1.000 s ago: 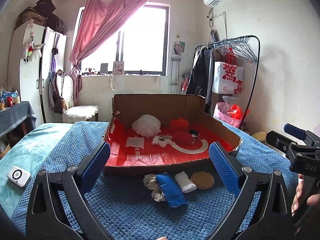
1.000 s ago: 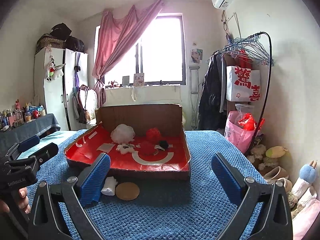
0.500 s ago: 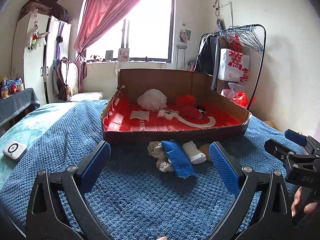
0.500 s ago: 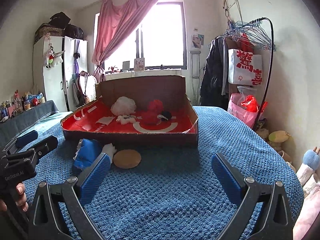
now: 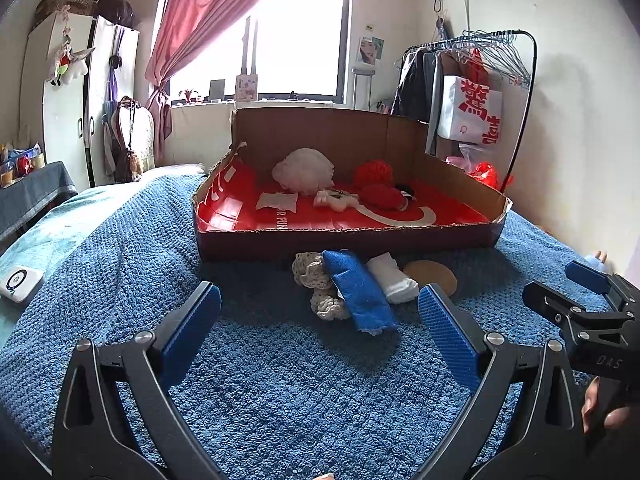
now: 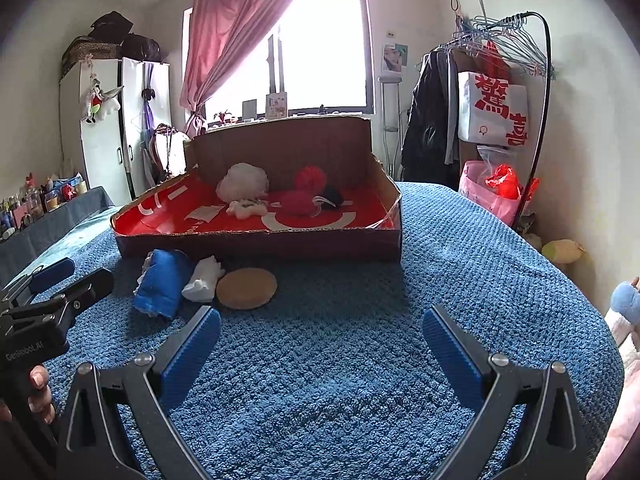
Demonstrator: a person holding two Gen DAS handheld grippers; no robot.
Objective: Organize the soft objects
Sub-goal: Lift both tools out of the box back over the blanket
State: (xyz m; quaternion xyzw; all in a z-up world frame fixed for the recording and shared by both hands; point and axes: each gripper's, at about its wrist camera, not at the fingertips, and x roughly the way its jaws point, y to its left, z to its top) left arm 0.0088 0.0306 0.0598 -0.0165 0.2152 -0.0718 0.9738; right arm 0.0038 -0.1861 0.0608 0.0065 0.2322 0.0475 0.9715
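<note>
A cardboard box point(image 5: 344, 236) with a red lining sits on the blue bed cover; it also shows in the right wrist view point(image 6: 260, 244). Inside lie a white puff point(image 5: 304, 170), red yarn balls point(image 5: 378, 184) and a small white toy point(image 5: 334, 200). In front of the box lie a cream crochet piece point(image 5: 312, 276), a blue cloth point(image 5: 360, 292), a white folded cloth point(image 5: 392, 282) and a tan round pad point(image 5: 434, 276). My left gripper point(image 5: 316, 330) is open and empty, just short of the blue cloth. My right gripper point(image 6: 320, 344) is open and empty, right of the tan pad point(image 6: 246, 288).
A white device point(image 5: 18, 284) lies at the bed's left edge. A clothes rack point(image 5: 480, 92) with bags stands to the right of the box. A white wardrobe point(image 5: 76, 104) and a dark side table point(image 5: 32, 196) stand on the left. Plush toys point(image 6: 624, 320) lie off the bed's right side.
Both grippers have tilted down and moved closer to the cloths in front of the box. Both stay open and empty.
</note>
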